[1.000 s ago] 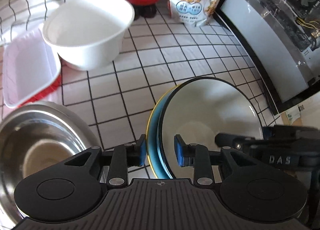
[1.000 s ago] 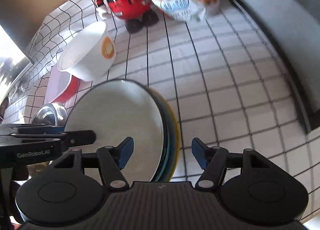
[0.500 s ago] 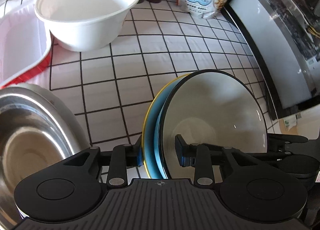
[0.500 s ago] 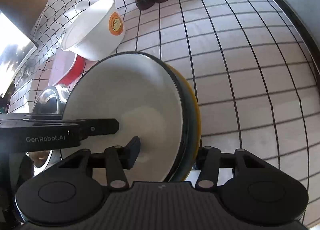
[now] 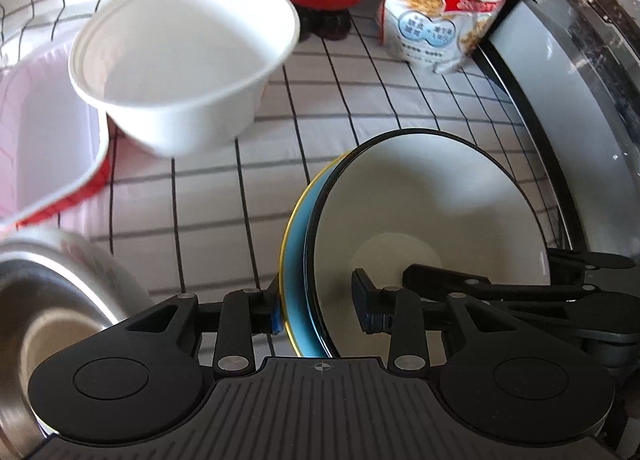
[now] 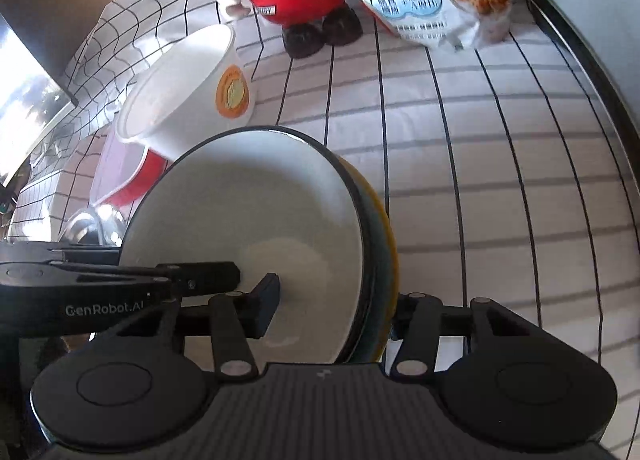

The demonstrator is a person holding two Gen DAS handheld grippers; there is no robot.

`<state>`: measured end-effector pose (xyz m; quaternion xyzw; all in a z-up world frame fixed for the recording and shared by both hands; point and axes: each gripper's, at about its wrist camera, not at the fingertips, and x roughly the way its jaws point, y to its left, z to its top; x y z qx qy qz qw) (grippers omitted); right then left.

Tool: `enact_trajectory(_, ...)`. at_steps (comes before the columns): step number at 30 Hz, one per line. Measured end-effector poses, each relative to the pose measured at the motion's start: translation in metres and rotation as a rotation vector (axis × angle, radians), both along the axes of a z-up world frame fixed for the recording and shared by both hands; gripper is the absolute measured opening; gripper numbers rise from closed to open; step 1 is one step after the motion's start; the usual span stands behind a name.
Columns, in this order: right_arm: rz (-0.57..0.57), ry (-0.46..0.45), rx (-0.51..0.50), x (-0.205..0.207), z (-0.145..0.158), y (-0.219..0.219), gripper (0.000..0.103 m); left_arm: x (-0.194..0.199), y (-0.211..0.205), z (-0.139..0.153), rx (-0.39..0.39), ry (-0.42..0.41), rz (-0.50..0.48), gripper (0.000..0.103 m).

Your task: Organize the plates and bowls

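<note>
Between both grippers, the stack of white, blue and yellow round plates stands on edge; left gripper and right gripper jaws straddle it, whether clamped I cannot tell. Unsorted at ten o'clock: white paper bowl, steel bowl.

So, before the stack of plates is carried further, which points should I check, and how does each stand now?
1. Left tongs straddle the stack of plates, one finger on each side: ok.
2. Right tongs straddle the same stack: ok.
3. Firm clamp on both sides: cannot tell.
4. Plates nested together, yellow, blue and white rims aligned: ok.
5. White paper bowl apart from the stack: ok.
6. Steel bowl close on the left side: cannot tell if it clears.
</note>
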<state>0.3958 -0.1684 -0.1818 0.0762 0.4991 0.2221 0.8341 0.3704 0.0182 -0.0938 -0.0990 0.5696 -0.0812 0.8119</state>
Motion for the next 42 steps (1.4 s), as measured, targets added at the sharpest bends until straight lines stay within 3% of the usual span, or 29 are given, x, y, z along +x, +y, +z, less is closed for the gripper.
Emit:
enact_trajectory(6, 0.006, -0.020, -0.004, 0.019, 0.000, -0.002, 0.051, 0.013, 0.000, 0.002, -0.006, -0.016, 0.007, 0.034)
enact_trajectory(10, 0.001, -0.002, 0.005, 0.022, -0.003, -0.006, 0.052, 0.009, 0.008, 0.002, -0.043, -0.020, 0.023, 0.025)
enact_trajectory(14, 0.000, -0.023, -0.018, 0.016, 0.006, -0.007, 0.052, 0.005, 0.017, 0.010, -0.089, -0.029, 0.035, 0.026)
enact_trajectory(23, -0.005, -0.191, -0.091, 0.004, 0.065, -0.011, 0.056, -0.007, 0.045, 0.048, -0.130, -0.133, 0.065, 0.024)
enact_trajectory(26, 0.007, -0.248, -0.114, 0.005, 0.086, -0.003, 0.063, -0.008, 0.065, 0.063, -0.142, -0.184, 0.118, 0.023)
enact_trajectory(29, 0.019, -0.277, -0.138, 0.011, 0.104, 0.010, 0.064, -0.002, 0.093, 0.070, -0.149, -0.202, 0.202, 0.023)
enact_trajectory(34, 0.021, -0.241, -0.128, 0.033, 0.122, 0.033, 0.065, 0.004, 0.144, 0.078, -0.120, -0.232, 0.376, 0.023)
enact_trajectory(37, 0.037, -0.209, -0.120, 0.048, 0.120, 0.050, 0.065, 0.024, 0.161, 0.069, -0.094, -0.186, 0.424, 0.023)
enact_trajectory(40, 0.048, -0.169, -0.109, 0.067, 0.108, 0.071, 0.065, 0.049, 0.169, 0.058, -0.121, -0.140, 0.438, 0.023)
enact_trajectory(42, 0.038, -0.134, -0.096, 0.081, 0.099, 0.083, 0.071, 0.062, 0.169, 0.055, -0.124, -0.134, 0.438, 0.023)
